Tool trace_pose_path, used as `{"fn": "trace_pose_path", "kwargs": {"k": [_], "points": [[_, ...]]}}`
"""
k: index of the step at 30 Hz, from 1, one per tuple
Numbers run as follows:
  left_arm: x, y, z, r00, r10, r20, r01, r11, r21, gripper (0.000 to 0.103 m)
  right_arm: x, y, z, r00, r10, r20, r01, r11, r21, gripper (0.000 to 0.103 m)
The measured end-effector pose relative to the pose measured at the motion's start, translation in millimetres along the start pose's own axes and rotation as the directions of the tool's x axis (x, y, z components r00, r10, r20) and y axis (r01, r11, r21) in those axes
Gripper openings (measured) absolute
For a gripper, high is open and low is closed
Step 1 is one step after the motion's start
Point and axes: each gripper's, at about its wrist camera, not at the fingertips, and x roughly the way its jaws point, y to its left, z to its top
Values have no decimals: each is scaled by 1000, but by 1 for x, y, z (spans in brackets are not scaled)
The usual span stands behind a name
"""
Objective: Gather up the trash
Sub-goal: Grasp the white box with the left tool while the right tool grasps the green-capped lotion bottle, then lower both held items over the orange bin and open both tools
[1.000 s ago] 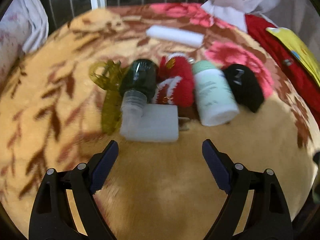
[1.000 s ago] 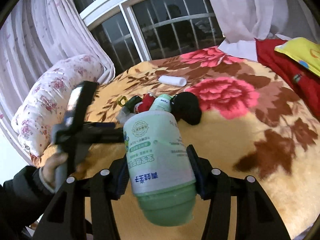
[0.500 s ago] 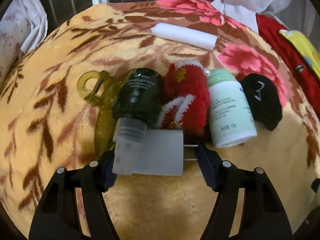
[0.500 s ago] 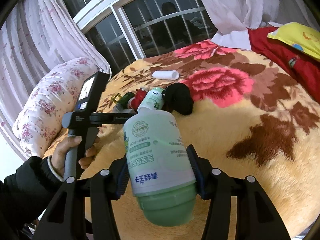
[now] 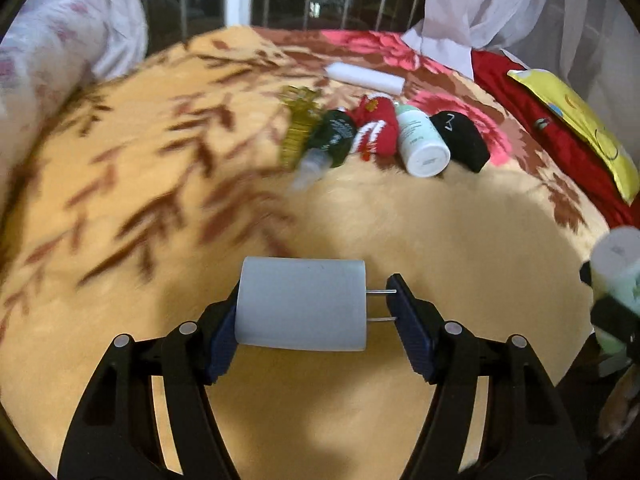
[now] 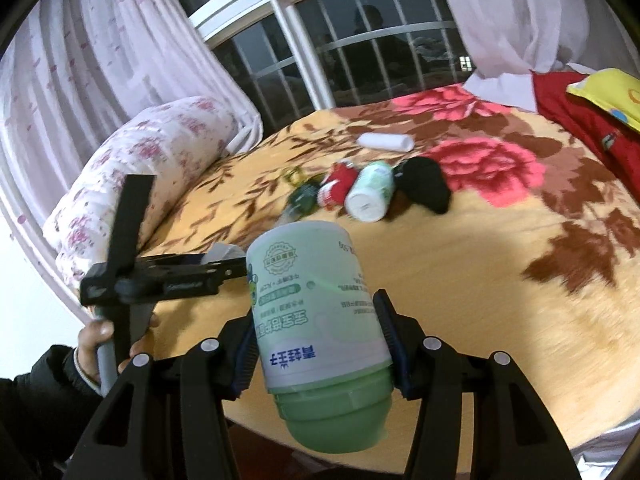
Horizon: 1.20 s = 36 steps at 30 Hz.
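Black jaws of the left gripper [image 5: 312,312] are closed on one white charger [image 5: 302,308], held sideways above the bed [image 5: 460,240]: the left pad presses its flat end and the two prongs meet the right pad. Below and ahead of it lies a broad stretch of bare orange blanket [image 5: 380,220], open right up to the cluster of things. In the right wrist view the bed's near edge curves just under the right gripper [image 6: 318,344], with dark space below it. That gripper's jaws are clamped on one tub [image 6: 320,316], white-labelled with a green lid, tipped lid-down toward the camera. To its left, the left hand [image 6: 108,340], in a dark sleeve, holds its gripper level, pointing right over the bed's edge.

Farther on, well apart from both grippers, five things lie in a tight row: one yellow-green clip [image 5: 298,132], one dark green bottle [image 5: 334,140], one red knit item [image 5: 378,132], one white bottle [image 5: 420,142] and one black sock [image 5: 460,140], neighbours touching or nearly so. Beyond them one white roll [image 5: 366,78] lies alone. A red cloth [image 5: 552,140] and a yellow packet [image 5: 580,120] border the bed's right side, a floral pillow [image 6: 148,172] its left, and a barred window [image 6: 360,52] with curtains stands behind.
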Motion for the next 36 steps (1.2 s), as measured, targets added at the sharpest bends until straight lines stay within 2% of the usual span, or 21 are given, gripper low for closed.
{"fn": "trace_pose_path", "kwargs": {"k": [3, 7, 13, 19, 28, 31, 36], "points": [[-24, 6, -24, 999, 5, 53, -5, 1000, -7, 66, 4, 22, -10, 1000, -16, -9, 16, 999, -40, 52], [-42, 13, -47, 996, 35, 80, -33, 999, -26, 66, 5, 43, -21, 1000, -28, -13, 27, 997, -69, 52], [-76, 15, -94, 994, 33, 102, -29, 999, -39, 66, -8, 73, -47, 1000, -13, -28, 11, 995, -95, 52], [-98, 8, -142, 994, 47, 99, -45, 999, -17, 66, -23, 98, -88, 998, -9, -68, 1, 993, -116, 52], [-85, 0, -203, 999, 44, -12, -44, 999, 26, 67, -24, 103, -147, 987, -61, -150, 44, 993, -110, 53], [-78, -4, -216, 998, 32, -46, -31, 999, 31, 67, -18, 101, -163, 980, -80, -182, 61, 992, -110, 52], [-69, -9, -224, 995, 56, -77, -52, 998, 47, 67, -10, 97, -177, 972, -82, -220, 65, 994, -84, 50]]}}
